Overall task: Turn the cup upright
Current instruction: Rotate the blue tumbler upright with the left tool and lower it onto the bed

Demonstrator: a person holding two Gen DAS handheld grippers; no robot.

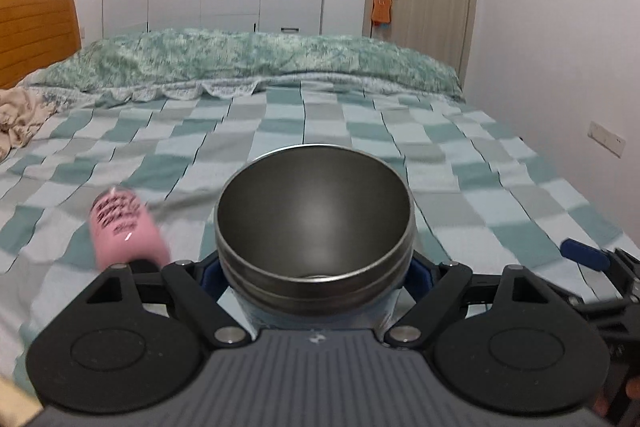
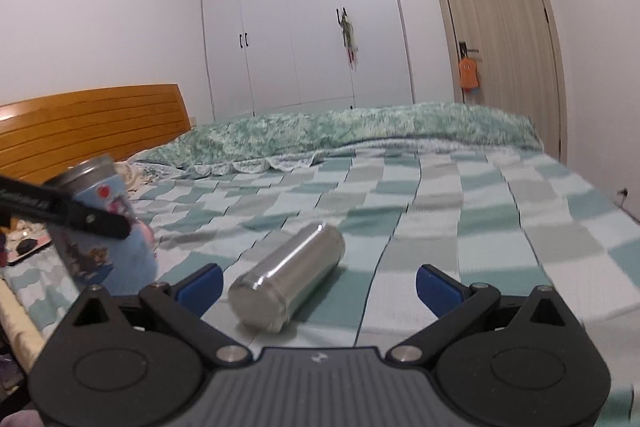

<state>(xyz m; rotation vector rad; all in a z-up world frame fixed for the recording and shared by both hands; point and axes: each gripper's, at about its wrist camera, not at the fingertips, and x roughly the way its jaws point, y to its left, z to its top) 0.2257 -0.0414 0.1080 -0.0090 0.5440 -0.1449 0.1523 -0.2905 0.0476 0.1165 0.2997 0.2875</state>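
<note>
My left gripper (image 1: 316,273) is shut on a blue printed cup (image 1: 314,227) with a steel rim, its open mouth facing the camera. In the right wrist view the same blue cup (image 2: 102,227) is held nearly upright, tilted a little, above the bed at the left. A steel cup (image 2: 288,275) lies on its side on the checked bedspread, base toward my right gripper (image 2: 318,285), which is open with its blue pads either side of it. A pink cup (image 1: 126,227) lies on its side on the bed to the left of the blue cup.
The bed (image 1: 460,155) has a teal checked cover and a rolled green quilt (image 1: 260,63) at the far side. A wooden headboard (image 2: 92,123) stands left. White wardrobes (image 2: 304,19) and a door (image 2: 500,35) are behind. My right gripper's finger (image 1: 584,253) shows at right.
</note>
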